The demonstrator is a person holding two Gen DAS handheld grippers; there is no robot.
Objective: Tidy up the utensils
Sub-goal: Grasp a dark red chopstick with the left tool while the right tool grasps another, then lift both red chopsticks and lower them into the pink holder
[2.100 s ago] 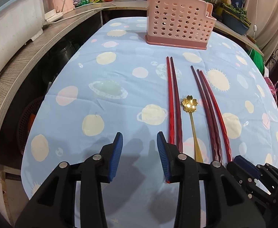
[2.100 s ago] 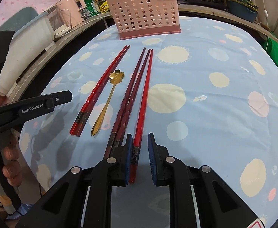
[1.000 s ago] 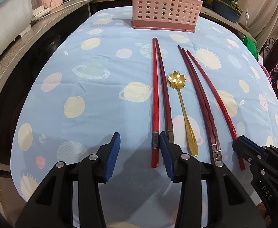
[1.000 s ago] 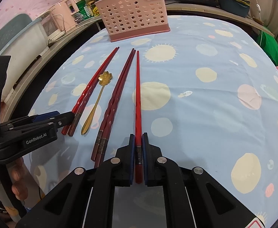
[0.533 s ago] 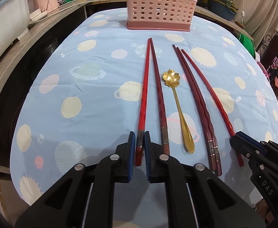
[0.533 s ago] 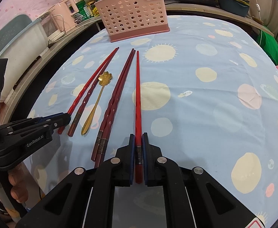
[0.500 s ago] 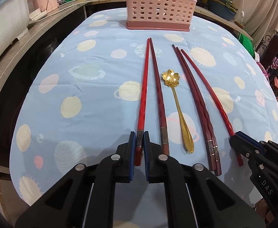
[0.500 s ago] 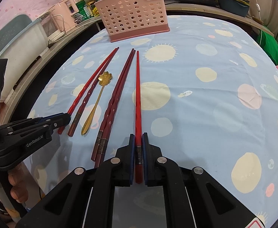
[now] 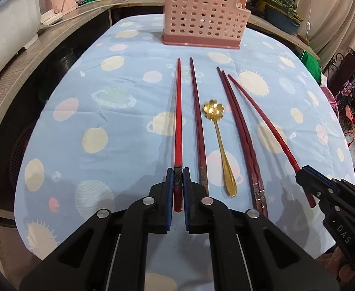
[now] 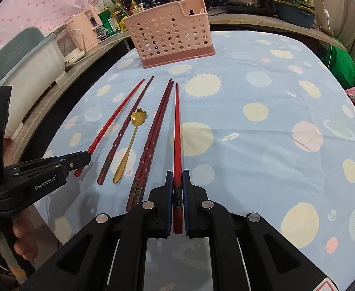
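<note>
A: How many utensils lie ahead of the left claw (image 9: 178, 177)?

B: Five chopsticks and one gold spoon (image 9: 220, 143), with one pink basket (image 9: 203, 21) at the far end of the table (image 9: 119, 145). From the left: the bright red chopstick (image 9: 178, 126) the left claw has just clamped, a darker chopstick (image 9: 198, 126) just right of it, the spoon, a touching dark pair (image 9: 240, 131), then the red chopstick (image 10: 177, 131) pinched in the right claw (image 10: 177, 179).

A: Changed since a second ago?

B: The left claw stood open then; its chopstick's tip has since parted from its neighbour.
</note>
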